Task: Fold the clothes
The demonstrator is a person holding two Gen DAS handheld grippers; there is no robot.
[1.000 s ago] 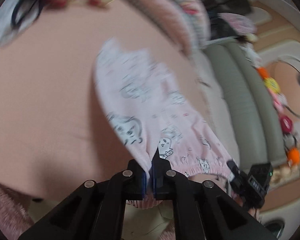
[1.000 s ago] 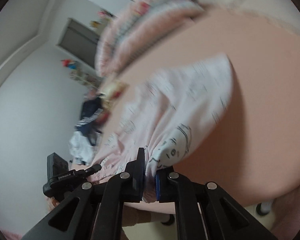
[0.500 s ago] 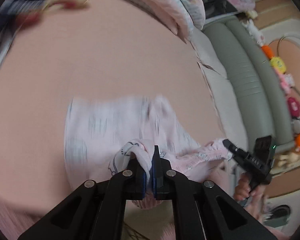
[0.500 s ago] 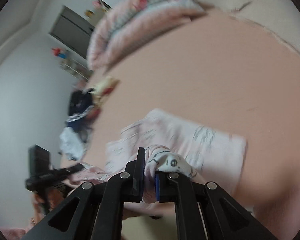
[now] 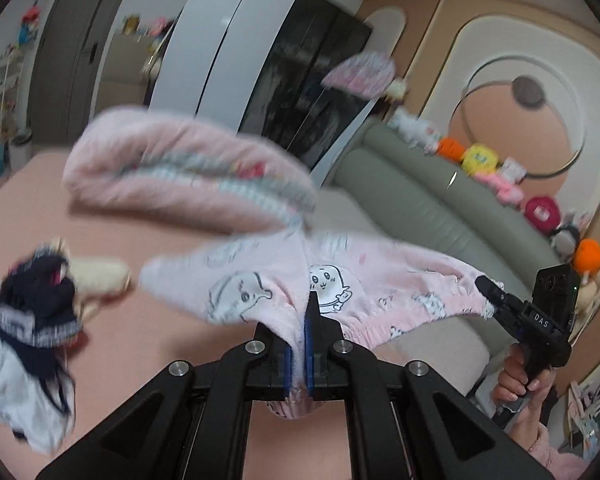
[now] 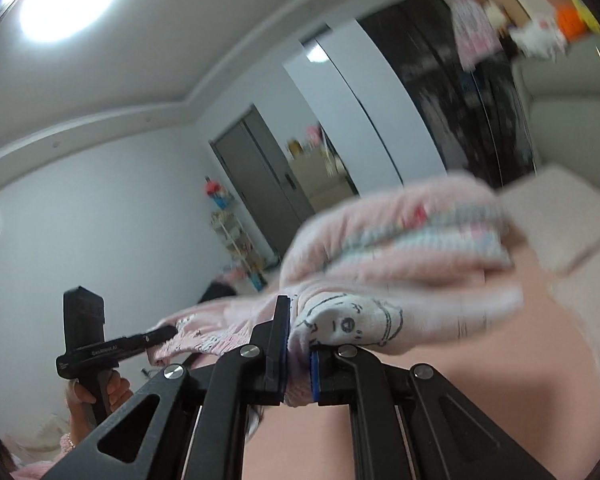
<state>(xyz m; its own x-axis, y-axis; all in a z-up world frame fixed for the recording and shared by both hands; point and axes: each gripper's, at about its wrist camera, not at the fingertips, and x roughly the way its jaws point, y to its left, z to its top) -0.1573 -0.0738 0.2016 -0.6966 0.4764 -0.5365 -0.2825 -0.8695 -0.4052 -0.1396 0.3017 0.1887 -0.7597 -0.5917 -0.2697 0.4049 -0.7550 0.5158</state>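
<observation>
Left wrist view: pink printed garment (image 5: 340, 280) held aloft over bed (image 5: 140, 240).
Left gripper (image 5: 304, 344) and right gripper (image 6: 298, 364) each have jaws pinching its edge; dark clothes (image 5: 32, 304) lie nearby.

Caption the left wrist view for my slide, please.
Both grippers' fingers clamp a pink cartoon-print garment above the bed.

- "DAS", in pale capitals, stands on the black body of the right gripper (image 5: 485, 283), seen in the left wrist view.
- A pale line of lettering runs along the side of the left gripper (image 6: 168, 333), seen in the right wrist view; it is too blurred to read.
</observation>
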